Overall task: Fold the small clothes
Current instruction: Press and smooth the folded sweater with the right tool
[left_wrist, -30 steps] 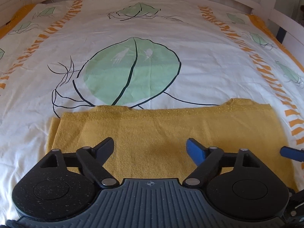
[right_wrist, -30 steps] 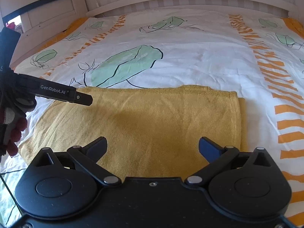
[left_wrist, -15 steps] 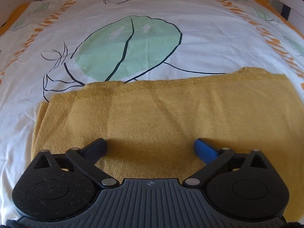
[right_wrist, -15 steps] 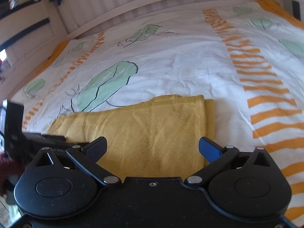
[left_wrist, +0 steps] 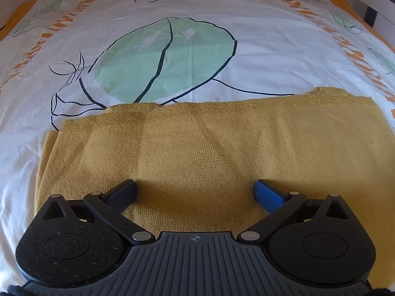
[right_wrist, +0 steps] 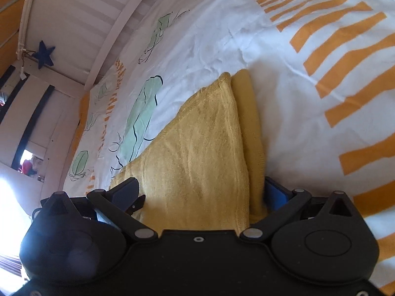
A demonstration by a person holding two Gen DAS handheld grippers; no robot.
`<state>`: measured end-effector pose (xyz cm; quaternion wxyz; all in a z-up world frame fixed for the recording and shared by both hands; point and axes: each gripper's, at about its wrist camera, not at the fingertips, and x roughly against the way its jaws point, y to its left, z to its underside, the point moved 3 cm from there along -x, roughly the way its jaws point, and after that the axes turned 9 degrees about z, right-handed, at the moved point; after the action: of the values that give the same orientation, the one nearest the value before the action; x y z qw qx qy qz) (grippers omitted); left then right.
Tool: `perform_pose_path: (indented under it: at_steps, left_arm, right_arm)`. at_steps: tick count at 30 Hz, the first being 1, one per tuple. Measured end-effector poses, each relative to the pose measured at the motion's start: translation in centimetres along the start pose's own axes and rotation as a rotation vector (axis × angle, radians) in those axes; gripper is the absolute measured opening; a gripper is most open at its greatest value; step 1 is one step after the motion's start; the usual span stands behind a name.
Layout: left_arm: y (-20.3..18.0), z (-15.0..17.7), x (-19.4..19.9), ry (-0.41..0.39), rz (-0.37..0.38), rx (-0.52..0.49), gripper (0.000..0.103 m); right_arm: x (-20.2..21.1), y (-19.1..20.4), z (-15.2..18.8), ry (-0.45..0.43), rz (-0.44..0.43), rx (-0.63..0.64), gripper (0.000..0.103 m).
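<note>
A mustard-yellow knit garment (left_wrist: 212, 153) lies folded into a wide flat band on the bed. My left gripper (left_wrist: 195, 193) is open and low over its near edge, fingers spread above the cloth. In the right wrist view the garment (right_wrist: 197, 153) fills the space between the fingers, with a second layer showing along its right side. My right gripper (right_wrist: 205, 194) is open, rolled steeply sideways at the garment's right end, its blue finger (right_wrist: 275, 194) down at the cloth's edge.
The bed has a white cover (left_wrist: 172, 12) with green leaf prints and orange striped bands. White slatted bed rails (right_wrist: 81, 12) run along the far side, with a blue star (right_wrist: 44, 54) hanging on a post.
The left gripper has moved lower and closer over the garment. The right gripper has rolled sideways and dropped to the garment's right end. Both stay open.
</note>
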<state>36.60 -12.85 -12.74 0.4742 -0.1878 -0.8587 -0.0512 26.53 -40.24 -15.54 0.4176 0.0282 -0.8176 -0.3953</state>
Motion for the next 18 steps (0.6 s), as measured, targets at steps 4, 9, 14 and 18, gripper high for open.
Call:
perform_pose_path:
  at_steps: [4,9,14,18]
  left_arm:
    - [0.3,-0.2,0.2,0.002,0.022,0.021,0.103]
    - [-0.4,1.1,2.7,-0.006,0.054,0.043,0.101]
    - [-2.5,4.6,4.3,0.032,0.082,-0.009,0.101]
    - [-3.3,7.0,4.4,0.044,0.093,-0.005,0.102]
  right_arm:
    - [0.1,-0.1,-0.1,-0.001,-0.011,-0.015,0.103]
    - [1.0,0.0,-0.4,-0.007,0.022,0.019,0.103]
    - [1.2,0.0,-0.4,0.026,0.035,0.058,0.103]
    - [1.1,-0.2,-0.2,0.061,0.021,0.066,0.103]
